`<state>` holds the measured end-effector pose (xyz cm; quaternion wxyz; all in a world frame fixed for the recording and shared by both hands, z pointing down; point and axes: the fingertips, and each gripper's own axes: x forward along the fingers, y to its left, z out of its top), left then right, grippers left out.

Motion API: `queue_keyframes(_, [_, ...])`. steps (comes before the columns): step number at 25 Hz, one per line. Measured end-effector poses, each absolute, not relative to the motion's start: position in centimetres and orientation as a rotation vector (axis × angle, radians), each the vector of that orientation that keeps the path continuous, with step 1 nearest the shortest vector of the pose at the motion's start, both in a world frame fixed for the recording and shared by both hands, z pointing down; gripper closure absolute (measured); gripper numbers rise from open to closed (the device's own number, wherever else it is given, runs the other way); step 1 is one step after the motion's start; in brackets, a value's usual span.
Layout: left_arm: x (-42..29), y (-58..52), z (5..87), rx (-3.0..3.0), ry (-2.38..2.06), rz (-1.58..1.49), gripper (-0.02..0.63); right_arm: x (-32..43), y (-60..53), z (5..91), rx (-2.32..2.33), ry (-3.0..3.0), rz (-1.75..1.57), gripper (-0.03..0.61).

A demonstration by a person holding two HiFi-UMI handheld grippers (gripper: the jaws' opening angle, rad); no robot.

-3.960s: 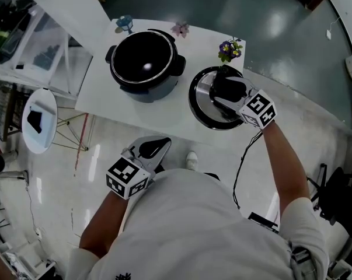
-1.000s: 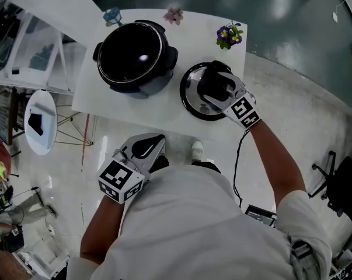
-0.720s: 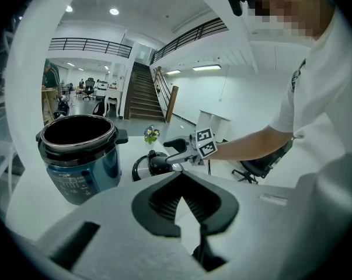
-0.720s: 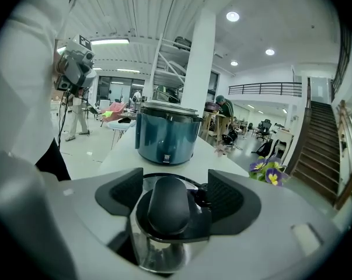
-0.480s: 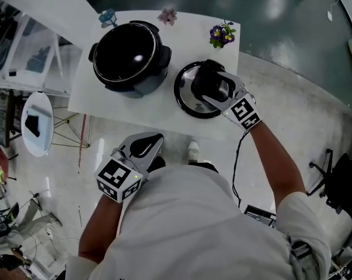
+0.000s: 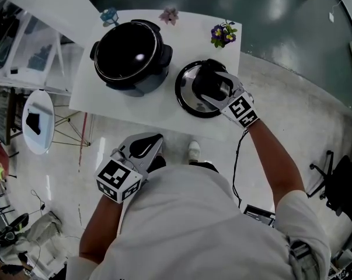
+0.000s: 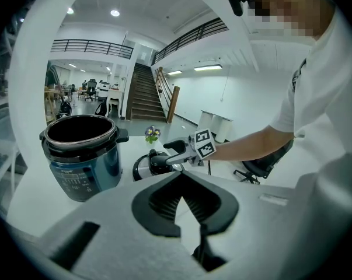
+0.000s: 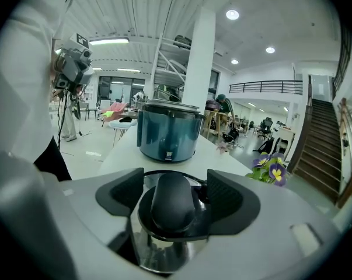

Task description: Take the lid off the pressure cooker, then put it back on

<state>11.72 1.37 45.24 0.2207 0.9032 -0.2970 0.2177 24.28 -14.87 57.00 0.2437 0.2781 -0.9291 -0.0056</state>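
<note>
The open pressure cooker point(image 6: 131, 51), dark blue with a black rim, stands on the white table point(image 6: 105, 107); the right gripper view shows the cooker point(image 8: 167, 133) farther back. To its right the steel lid point(image 6: 184, 95) lies flat on the table. My right gripper point(image 6: 208, 83) hangs over the lid, and its pads point(image 8: 225, 200) straddle the black knob point(image 8: 171, 200) with a gap on each side. My left gripper point(image 6: 142, 146) is held low off the table's near edge, jaws together and empty. The left gripper view shows the cooker point(image 7: 82, 156) and lid point(image 7: 142, 167) ahead.
A small pot of purple flowers point(image 6: 223, 35) stands at the table's far right corner, close behind the lid. Two small ornaments point(image 6: 168, 16) sit along the far edge. A round white side table point(image 6: 38, 121) stands on the floor to the left.
Hardly anything: the right gripper stays over the lid's knob, the lid stays on the table, and only the head view shifts slightly.
</note>
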Motion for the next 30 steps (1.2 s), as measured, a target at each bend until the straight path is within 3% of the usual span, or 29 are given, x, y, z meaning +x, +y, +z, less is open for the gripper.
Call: queue_keyframes(30, [9.7, 0.2, 46.1, 2.445, -0.869, 0.596, 0.607, 22.3, -16.6, 62.8, 0.678, -2.464, 0.104, 0.287])
